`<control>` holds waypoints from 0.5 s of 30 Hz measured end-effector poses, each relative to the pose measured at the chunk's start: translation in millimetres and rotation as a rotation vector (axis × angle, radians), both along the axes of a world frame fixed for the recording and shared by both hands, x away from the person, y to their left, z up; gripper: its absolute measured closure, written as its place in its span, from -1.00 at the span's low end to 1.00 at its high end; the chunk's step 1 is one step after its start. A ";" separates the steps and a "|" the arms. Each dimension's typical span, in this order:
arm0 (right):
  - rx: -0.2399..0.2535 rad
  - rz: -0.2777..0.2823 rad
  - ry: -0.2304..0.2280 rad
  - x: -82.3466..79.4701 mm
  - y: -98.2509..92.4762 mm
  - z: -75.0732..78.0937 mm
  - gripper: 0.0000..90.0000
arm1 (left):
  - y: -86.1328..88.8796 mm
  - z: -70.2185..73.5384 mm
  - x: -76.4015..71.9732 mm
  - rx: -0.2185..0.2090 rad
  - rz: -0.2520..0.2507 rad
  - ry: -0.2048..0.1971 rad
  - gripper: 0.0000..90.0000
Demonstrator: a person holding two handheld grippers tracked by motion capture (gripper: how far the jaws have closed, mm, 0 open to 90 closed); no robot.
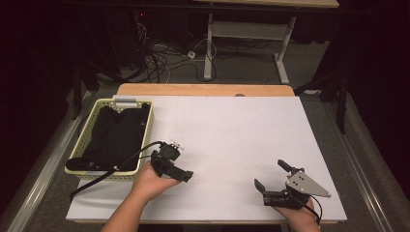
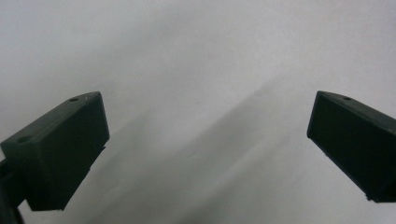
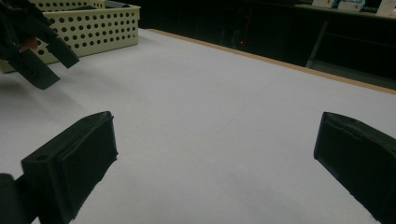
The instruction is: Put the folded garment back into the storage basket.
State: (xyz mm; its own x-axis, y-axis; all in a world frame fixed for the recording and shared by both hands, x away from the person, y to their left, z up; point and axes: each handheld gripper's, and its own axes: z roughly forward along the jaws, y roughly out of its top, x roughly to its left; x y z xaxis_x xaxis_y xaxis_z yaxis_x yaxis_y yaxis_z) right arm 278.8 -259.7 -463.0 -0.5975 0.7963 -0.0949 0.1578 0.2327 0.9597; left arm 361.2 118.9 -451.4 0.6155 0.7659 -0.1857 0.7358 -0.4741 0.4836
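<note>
At the near left of the white worktop, the left tool hovers with its jaws spread, empty, just beside the pale green perforated basket at the left edge, where a black cloth lies folded inside. Near the right front corner, the right tool also stands spread and empty, well apart from the basket. Bare sheet lies between the two. Beyond the far edge, tangled cables and a desk frame sit on the floor.
</note>
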 end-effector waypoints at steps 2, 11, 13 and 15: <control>-0.003 0.002 0.000 0.1 0.4 -0.4 -1.00 | 2.7 -4.7 -4.8 -0.046 -0.001 -0.036 -1.00; -0.008 0.001 0.007 1.0 1.6 -3.6 -1.00 | 12.3 -20.6 -22.8 -0.204 -0.008 -0.188 -1.00; -0.012 -0.002 0.007 1.2 1.5 -4.5 -1.00 | 14.6 -23.5 -25.7 -0.238 -0.006 -0.219 -1.00; -0.011 -0.005 0.009 0.9 0.8 -5.2 -1.00 | 16.3 -26.3 -28.4 -0.262 -0.005 -0.249 -1.00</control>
State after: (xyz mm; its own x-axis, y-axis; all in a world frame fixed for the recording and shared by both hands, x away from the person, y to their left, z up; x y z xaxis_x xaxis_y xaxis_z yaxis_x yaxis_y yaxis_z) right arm 279.7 -258.9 -468.2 -0.5940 0.7984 -0.0986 0.1678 0.2428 0.9555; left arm 332.9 135.2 -477.7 0.6704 0.7089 -0.2189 0.5780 -0.3140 0.7532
